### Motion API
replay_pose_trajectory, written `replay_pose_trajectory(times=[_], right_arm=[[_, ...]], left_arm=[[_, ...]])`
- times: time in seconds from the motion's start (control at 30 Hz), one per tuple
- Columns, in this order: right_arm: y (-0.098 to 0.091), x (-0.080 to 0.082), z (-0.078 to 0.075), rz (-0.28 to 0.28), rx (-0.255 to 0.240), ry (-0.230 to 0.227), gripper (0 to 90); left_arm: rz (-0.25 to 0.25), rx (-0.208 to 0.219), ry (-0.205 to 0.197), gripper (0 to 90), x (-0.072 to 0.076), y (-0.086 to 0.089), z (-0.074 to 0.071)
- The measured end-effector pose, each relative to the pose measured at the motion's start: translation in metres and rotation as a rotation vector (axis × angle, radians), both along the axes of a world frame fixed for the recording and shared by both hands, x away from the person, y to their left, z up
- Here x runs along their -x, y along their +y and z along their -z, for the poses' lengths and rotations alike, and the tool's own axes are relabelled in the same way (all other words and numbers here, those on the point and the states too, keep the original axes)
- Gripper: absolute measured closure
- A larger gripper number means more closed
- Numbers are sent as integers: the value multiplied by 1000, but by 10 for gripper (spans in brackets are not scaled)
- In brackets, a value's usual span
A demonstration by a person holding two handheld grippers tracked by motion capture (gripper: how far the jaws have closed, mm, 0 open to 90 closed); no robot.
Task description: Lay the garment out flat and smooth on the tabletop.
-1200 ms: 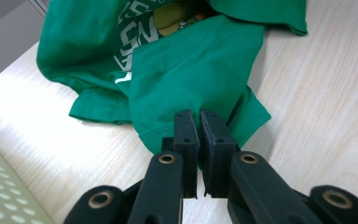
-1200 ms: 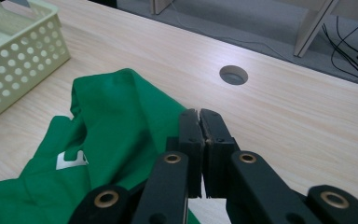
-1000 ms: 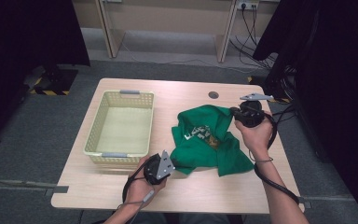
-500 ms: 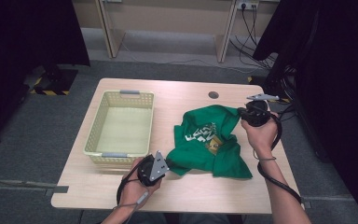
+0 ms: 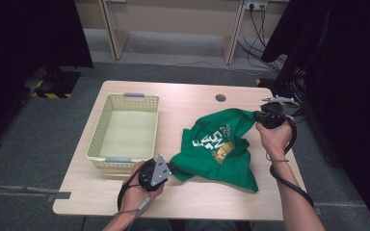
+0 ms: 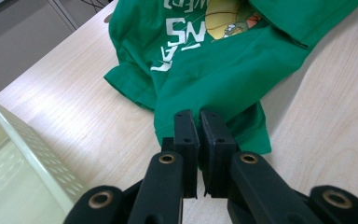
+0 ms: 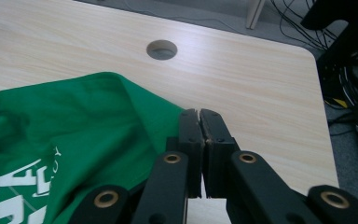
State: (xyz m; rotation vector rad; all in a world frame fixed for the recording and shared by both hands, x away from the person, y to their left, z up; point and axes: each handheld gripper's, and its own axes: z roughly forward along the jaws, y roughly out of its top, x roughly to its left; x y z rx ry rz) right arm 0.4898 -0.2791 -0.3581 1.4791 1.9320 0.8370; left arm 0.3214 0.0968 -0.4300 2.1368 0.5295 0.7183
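- My left gripper (image 5: 166, 169): jaws clamped on the near-left hem of the green shirt (image 5: 220, 144).
- My right gripper (image 5: 262, 117): jaws clamped on its far-right edge.
- Shirt lies crumpled on the bench (image 5: 188, 103), beside the basket (image 5: 125, 132); opposite grips apparently serve to spread it.
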Motion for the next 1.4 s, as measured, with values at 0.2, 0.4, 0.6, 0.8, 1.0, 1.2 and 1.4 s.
replay_pose_trajectory(times=[0.2,0.4,0.6,0.8,1.0,1.2,1.4], right_arm=[[-11,-7,10,41,26,25,823],[-14,-2,10,39,59,13,742],[5,22,7,-94,67,9,686],[29,66,15,-257,84,18,651],[50,109,44,-372,113,66,622],[63,134,69,-425,134,95,581],[73,150,80,-473,166,95,537]], left_arm=[[4,0,0,852,2,-1,0],[9,3,-6,851,2,-3,-1],[20,-6,-10,851,4,-6,-3],[19,-6,-3,851,4,-6,0],[22,-6,-2,850,4,-8,2],[22,-6,-2,850,5,-8,2],[25,-6,-4,850,5,-9,2]])
